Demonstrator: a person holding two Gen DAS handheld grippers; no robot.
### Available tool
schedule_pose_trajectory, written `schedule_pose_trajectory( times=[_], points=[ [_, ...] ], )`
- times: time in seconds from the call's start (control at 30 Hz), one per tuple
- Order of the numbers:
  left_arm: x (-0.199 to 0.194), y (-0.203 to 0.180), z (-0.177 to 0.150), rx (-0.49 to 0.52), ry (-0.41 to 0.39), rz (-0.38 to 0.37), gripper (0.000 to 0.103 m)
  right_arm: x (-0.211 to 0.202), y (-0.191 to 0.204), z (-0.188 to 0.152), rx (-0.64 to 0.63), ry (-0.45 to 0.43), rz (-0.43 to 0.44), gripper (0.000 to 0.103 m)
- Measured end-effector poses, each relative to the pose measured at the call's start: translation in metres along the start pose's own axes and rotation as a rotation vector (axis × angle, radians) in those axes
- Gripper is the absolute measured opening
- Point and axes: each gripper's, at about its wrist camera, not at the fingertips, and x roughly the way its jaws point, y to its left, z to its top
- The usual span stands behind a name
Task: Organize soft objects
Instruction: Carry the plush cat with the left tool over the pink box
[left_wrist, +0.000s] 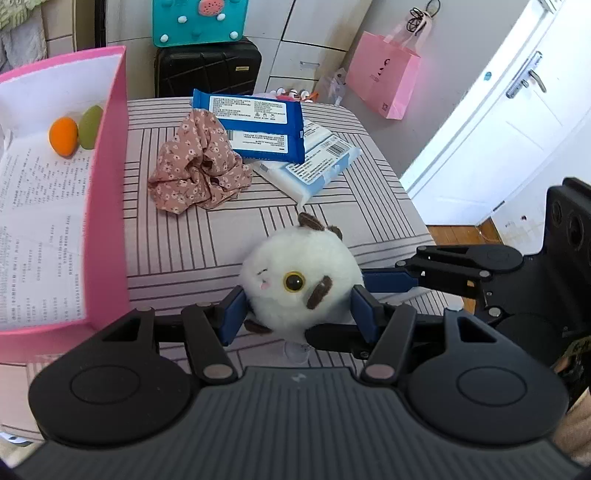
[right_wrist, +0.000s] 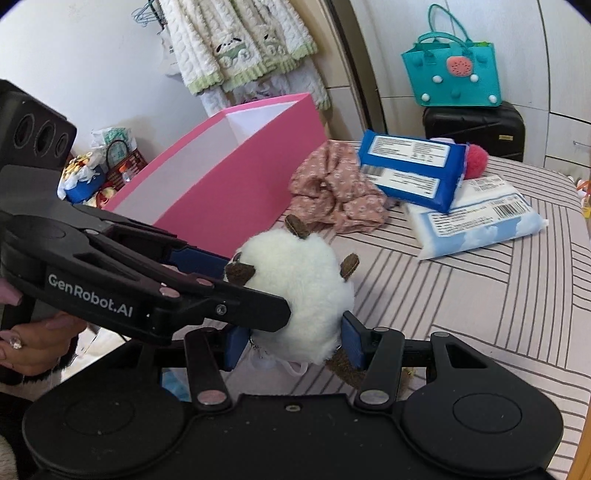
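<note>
A round white plush toy (left_wrist: 299, 280) with brown ears and one yellow eye hangs over the near edge of the striped bed cover (left_wrist: 221, 236). My left gripper (left_wrist: 298, 314) is shut on its sides with both blue pads. My right gripper (right_wrist: 293, 345) is also shut on the plush toy (right_wrist: 303, 295), and its fingers (left_wrist: 391, 280) reach in from the right in the left wrist view. A pink box (left_wrist: 107, 184) stands at the left, with an orange soft egg (left_wrist: 63, 136) and a green one (left_wrist: 89, 126) inside.
A crumpled floral cloth (left_wrist: 195, 162), a blue pack (left_wrist: 258, 122) and a white pack (left_wrist: 317, 162) lie further back on the cover. A pink pompom (right_wrist: 476, 157) peeks out behind the blue pack (right_wrist: 410, 170). Beyond are a black suitcase (left_wrist: 207, 70), a teal bag (right_wrist: 454, 74) and a white door (left_wrist: 498, 122).
</note>
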Motion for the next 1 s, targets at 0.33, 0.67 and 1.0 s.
schedule_pose_trajectory(
  times=[0.33, 0.67, 1.0],
  points=[
    [-0.057, 0.000, -0.008, 0.039, -0.012, -0.004, 0.059, -0.026, 0.046, 0.012, -0.040, 0.025, 0.025, 0.058],
    [-0.111, 0.007, -0.016, 0.060, -0.079, 0.024, 0.059, -0.043, 0.094, 0.029, -0.145, 0.000, 0.042, 0.058],
    [-0.155, 0.031, -0.016, 0.050, -0.203, 0.065, 0.059, -0.044, 0.132, 0.059, -0.253, -0.042, 0.072, 0.058]
  ],
)
